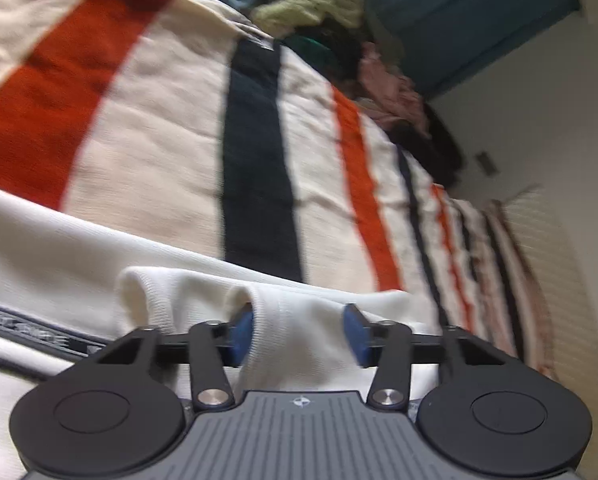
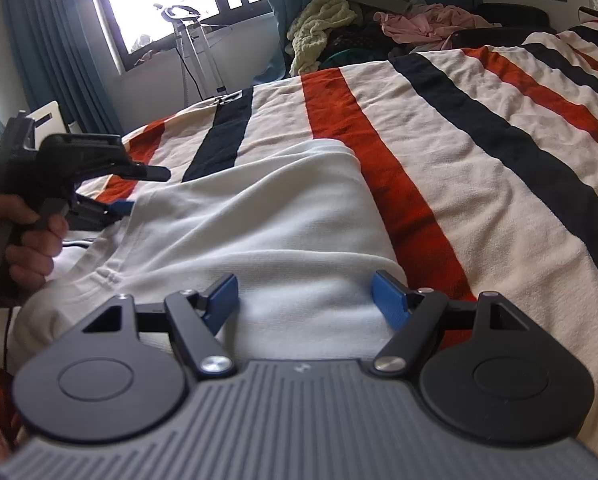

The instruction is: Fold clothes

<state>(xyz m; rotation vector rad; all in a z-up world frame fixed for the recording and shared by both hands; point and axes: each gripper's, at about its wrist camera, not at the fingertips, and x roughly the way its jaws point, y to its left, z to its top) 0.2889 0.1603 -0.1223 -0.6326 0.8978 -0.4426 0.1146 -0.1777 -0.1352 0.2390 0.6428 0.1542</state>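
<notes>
A white garment (image 2: 259, 216) lies on the striped bed, partly folded. In the left wrist view its ribbed edge (image 1: 299, 320) bunches between my left gripper's blue pads, and the left gripper (image 1: 299, 332) stands open around it. A dark printed band on the garment (image 1: 27, 328) shows at the left. My right gripper (image 2: 311, 300) is open, low over the near end of the white garment. The left gripper also shows in the right wrist view (image 2: 119, 208), held by a hand at the garment's left edge.
The bed cover (image 2: 479, 152) has cream, orange and navy stripes. A heap of loose clothes (image 2: 379, 28) lies at the far end of the bed. A window, teal curtains (image 2: 39, 40) and a stand (image 2: 191, 48) are at the back left.
</notes>
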